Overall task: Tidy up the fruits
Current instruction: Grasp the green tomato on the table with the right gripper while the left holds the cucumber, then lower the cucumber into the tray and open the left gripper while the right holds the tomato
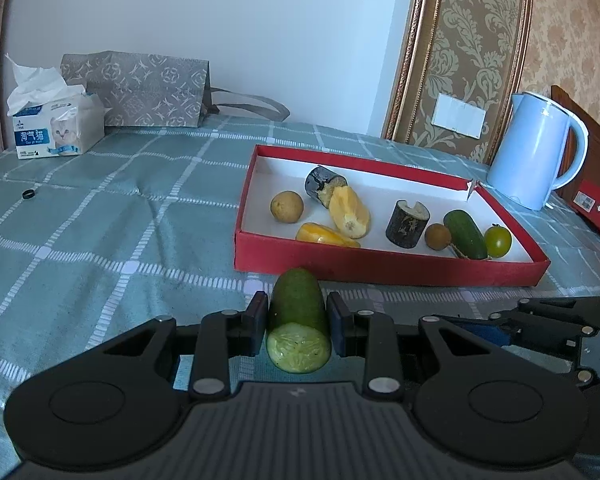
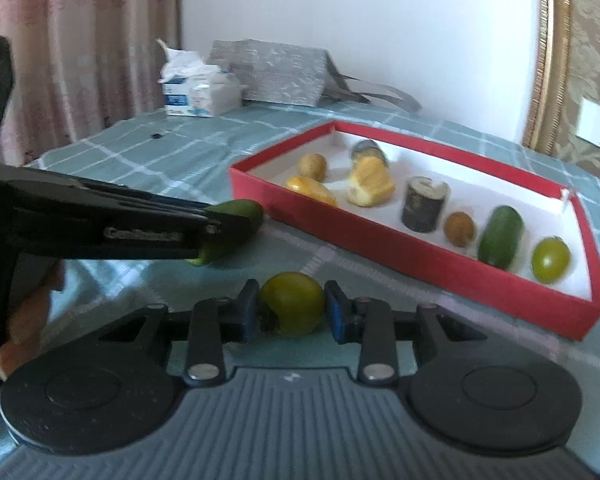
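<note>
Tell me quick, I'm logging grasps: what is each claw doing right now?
Left claw: closed on the cut green cucumber piece.
Right claw: closed on the round green tomato.

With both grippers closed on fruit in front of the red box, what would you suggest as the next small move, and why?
Probably lift the right gripper and carry its green tomato over the red box's near wall. The jaws already press on the tomato, and a bare white patch shows beside the matching tomato at the box's right end. The left gripper can follow with its cucumber piece.
</note>
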Tool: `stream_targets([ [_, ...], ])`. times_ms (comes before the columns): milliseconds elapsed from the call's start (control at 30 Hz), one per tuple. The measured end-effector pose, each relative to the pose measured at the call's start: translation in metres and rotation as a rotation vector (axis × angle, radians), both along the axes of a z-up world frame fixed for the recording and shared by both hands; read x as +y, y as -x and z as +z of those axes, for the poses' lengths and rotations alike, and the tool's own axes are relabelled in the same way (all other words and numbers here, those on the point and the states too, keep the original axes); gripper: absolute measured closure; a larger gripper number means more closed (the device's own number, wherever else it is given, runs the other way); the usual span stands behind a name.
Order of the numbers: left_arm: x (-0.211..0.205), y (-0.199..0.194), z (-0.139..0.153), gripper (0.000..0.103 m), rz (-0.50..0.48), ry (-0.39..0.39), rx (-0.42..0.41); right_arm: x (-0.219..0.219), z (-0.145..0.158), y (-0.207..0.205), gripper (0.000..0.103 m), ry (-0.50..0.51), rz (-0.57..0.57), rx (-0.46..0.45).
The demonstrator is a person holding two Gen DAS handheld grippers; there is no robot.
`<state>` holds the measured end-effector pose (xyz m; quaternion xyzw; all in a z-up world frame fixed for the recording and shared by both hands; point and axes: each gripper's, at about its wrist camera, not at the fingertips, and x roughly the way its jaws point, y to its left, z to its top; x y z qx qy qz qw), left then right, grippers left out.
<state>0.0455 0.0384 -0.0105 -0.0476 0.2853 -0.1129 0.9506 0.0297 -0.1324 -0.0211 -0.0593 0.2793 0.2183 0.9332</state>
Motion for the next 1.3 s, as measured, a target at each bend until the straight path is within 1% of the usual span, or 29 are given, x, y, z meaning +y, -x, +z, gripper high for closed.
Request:
stream_targets([
  [133,-0.001,0.0,0.0,0.072,0.0,-0.009,-0.003,-0.012,0.005,0.003,0.07,0.008,-0.086,-0.017],
  [233,-0.004,0.001,-0.001,0.072,-0.002,-0.027,-0.009,-0.023,0.007,0.006,0.07,0.062,-0.174,-0.055],
  [300,-0.005,0.001,-0.001,0.072,-0.003,-0.035,-0.012,-0.032,0.004,0.002,0.07,0.073,-0.226,-0.043],
  [433,-0.005,0.001,-0.001,0.072,0.0,-0.033,-0.01,-0.044,-0.002,-0.005,0.07,0.073,-0.277,-0.003],
  [667,-0.01,0.012,0.003,0.072,-0.017,-0.076,-0.017,-0.042,-0.003,-0.005,0.07,0.093,-0.275,-0.014],
  [833,-0.013,0.013,0.012,0.072,-0.043,-0.054,-0.02,-0.041,-0.003,-0.005,0.07,0.1,-0.272,-0.017],
  [933,-0.017,0.011,0.021,0.072,-0.058,-0.056,-0.036,-0.041,-0.003,-0.005,0.07,0.101,-0.271,-0.017],
  [1067,-0.027,0.002,0.037,0.072,-0.093,-0.052,-0.068,-0.038,-0.004,-0.004,0.07,0.122,-0.268,-0.027],
  [1133,-0.032,-0.006,0.043,0.072,-0.094,-0.065,-0.085,-0.038,-0.004,-0.003,0.07,0.122,-0.269,-0.027],
  [1300,-0.043,-0.03,0.046,0.072,-0.087,-0.081,-0.091,-0.039,-0.004,-0.003,0.07,0.115,-0.27,-0.024],
])
